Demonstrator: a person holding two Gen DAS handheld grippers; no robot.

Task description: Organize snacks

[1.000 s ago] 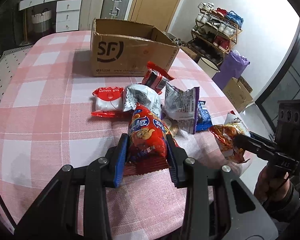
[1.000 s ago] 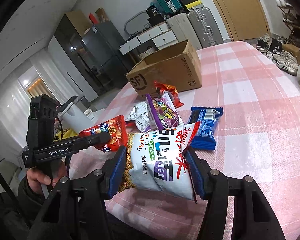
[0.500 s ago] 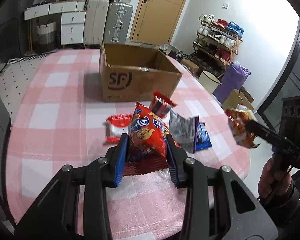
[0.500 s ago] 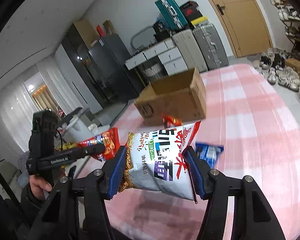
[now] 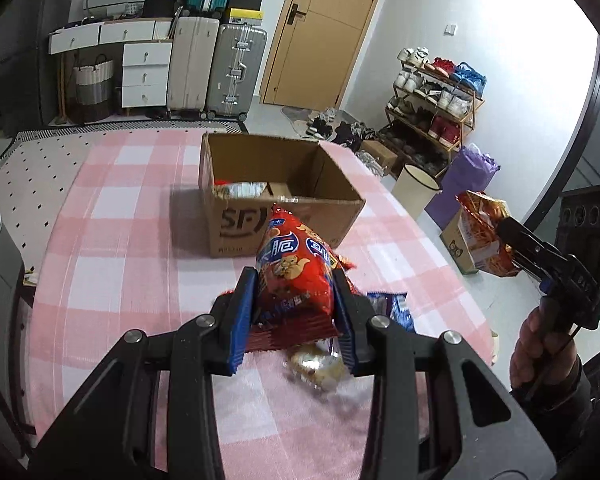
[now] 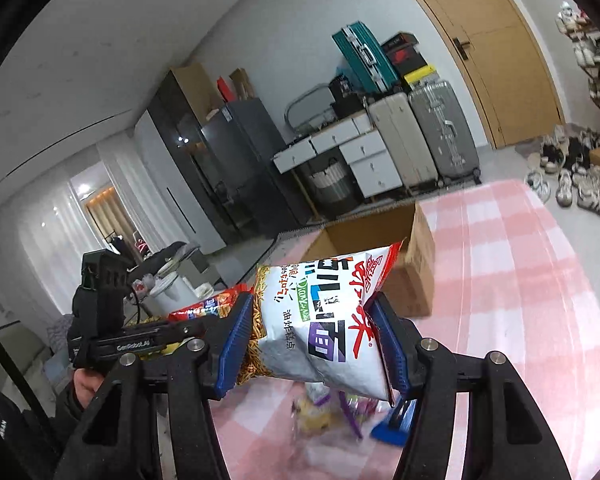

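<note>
Left gripper (image 5: 296, 304) clenched on a red snack bag (image 5: 294, 276), blue pads pressing both sides, bag upright and lifted off the table (image 5: 120, 264). Right gripper (image 6: 312, 344) clamped on a white snack bag (image 6: 324, 324) with red and dark lettering, noodle print along its left edge, bag tilted, also off the table. In the left view the right gripper (image 5: 508, 240) shows at the right edge past the table, holding the white bag (image 5: 482, 236) end-on, a hand (image 5: 540, 344) on its grip. In the right view the left gripper (image 6: 204, 320) shows at left with the red bag (image 6: 208, 306) in it, a hand (image 6: 86, 386) partly hidden under the grip. Open cardboard box (image 5: 276, 192) sits on the pink-white check cloth beyond both bags, flaps up, "SF" print on the near face; a few packets lie inside at its left, too small to identify. On the table below the left gripper: a blue packet (image 5: 392, 308) just right of the fingers, a blurred pale packet (image 5: 316, 364) under them. Below the right gripper, blurred leftovers: purple packet (image 6: 352, 408), blue packet (image 6: 396, 424). Background: suitcases (image 5: 216, 68), white drawers (image 5: 146, 72), wooden door (image 5: 324, 28), shoe rack (image 5: 432, 108), white bin (image 5: 416, 192).
</note>
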